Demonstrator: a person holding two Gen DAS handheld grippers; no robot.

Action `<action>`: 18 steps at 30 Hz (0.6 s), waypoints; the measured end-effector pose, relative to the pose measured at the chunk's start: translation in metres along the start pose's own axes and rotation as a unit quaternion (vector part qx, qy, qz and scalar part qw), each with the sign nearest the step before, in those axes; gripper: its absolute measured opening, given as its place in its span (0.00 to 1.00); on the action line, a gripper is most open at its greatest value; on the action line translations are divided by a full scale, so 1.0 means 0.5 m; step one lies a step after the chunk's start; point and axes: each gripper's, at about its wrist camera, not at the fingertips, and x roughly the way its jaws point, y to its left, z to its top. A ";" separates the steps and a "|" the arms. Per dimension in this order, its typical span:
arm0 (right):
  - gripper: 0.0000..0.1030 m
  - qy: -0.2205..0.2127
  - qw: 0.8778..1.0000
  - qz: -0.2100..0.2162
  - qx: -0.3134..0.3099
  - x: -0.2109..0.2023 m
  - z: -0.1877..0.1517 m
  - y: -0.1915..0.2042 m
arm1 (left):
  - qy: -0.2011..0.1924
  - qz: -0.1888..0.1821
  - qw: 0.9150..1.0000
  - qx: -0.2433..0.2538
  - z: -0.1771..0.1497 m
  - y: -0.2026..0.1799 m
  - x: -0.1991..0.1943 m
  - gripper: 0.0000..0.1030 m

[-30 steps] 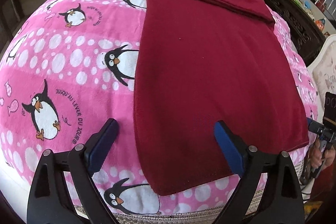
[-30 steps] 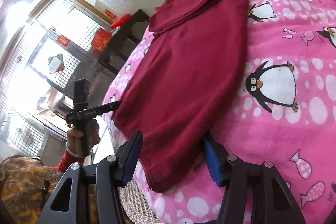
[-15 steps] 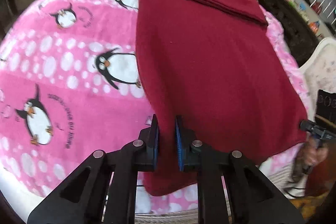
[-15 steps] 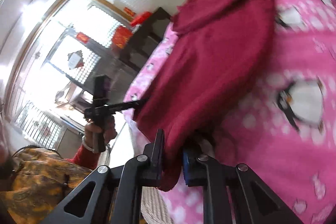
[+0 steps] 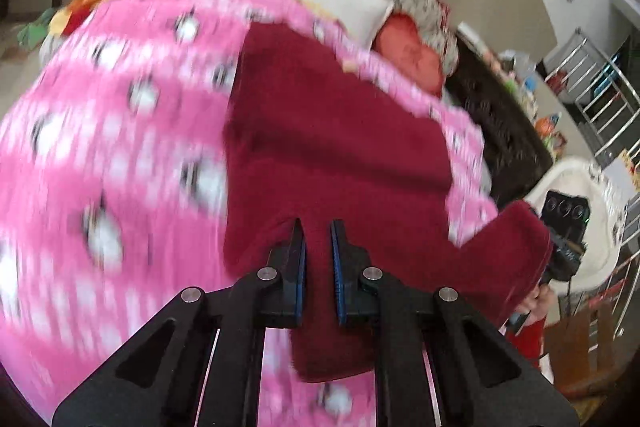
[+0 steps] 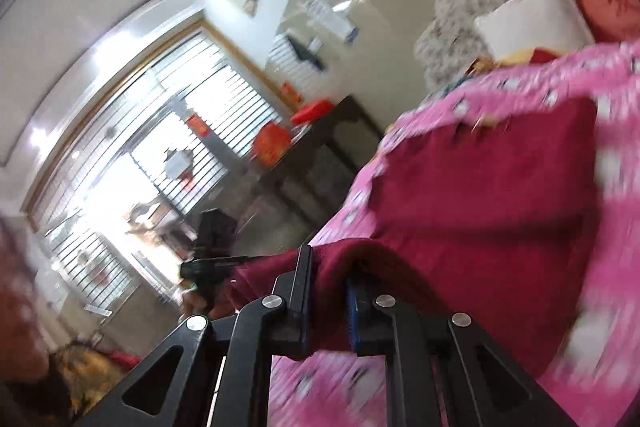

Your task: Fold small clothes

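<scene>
You had the left gripper [image 5: 318,259] and right gripper [image 6: 328,291] each pinching a near corner of the maroon garment [image 5: 340,131], lifted off the pink blanket [image 5: 120,147], mid-fold; next, carry both corners toward the garment's far edge.

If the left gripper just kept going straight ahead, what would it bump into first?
Most likely the dark red cloth itself. The left gripper is shut on its near edge and points down along it, toward the pink blanket underneath. The blur makes depth uncertain.
</scene>
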 end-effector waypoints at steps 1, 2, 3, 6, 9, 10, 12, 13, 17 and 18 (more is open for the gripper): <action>0.12 -0.005 1.000 -0.015 0.001 0.010 0.024 -0.019 | -0.004 -0.001 1.000 -0.003 0.033 -0.001 0.012 0.10; 0.12 -0.013 0.999 -0.041 0.013 0.023 0.055 -0.051 | -0.010 0.001 1.000 -0.006 0.076 0.001 0.030 0.10; 0.12 -0.021 0.998 -0.058 0.026 0.032 0.074 -0.079 | -0.014 0.006 1.000 -0.007 0.113 0.002 0.050 0.10; 0.12 -0.051 0.987 -0.144 0.041 0.052 0.128 -0.165 | -0.024 0.030 0.999 -0.008 0.210 -0.001 0.118 0.10; 0.13 -0.048 0.971 -0.215 0.098 0.079 0.159 -0.262 | -0.023 0.051 0.998 -0.021 0.277 0.014 0.190 0.10; 0.13 -0.042 0.969 -0.212 0.118 0.085 0.165 -0.286 | -0.013 0.046 0.998 -0.042 0.298 0.029 0.213 0.10; 0.18 -0.050 0.971 -0.198 0.126 0.077 0.176 -0.297 | -0.014 0.028 0.996 -0.080 0.313 0.052 0.219 0.19; 0.28 -0.055 0.972 -0.192 0.124 0.069 0.181 -0.290 | -0.034 0.027 0.995 -0.089 0.325 0.063 0.207 0.32; 0.45 -0.084 0.970 -0.213 0.085 0.040 0.200 -0.231 | -0.113 0.059 0.989 -0.069 0.339 0.054 0.140 0.65; 0.46 -0.090 0.967 -0.229 0.068 0.029 0.205 -0.210 | -0.114 0.061 0.990 -0.061 0.338 0.047 0.128 0.65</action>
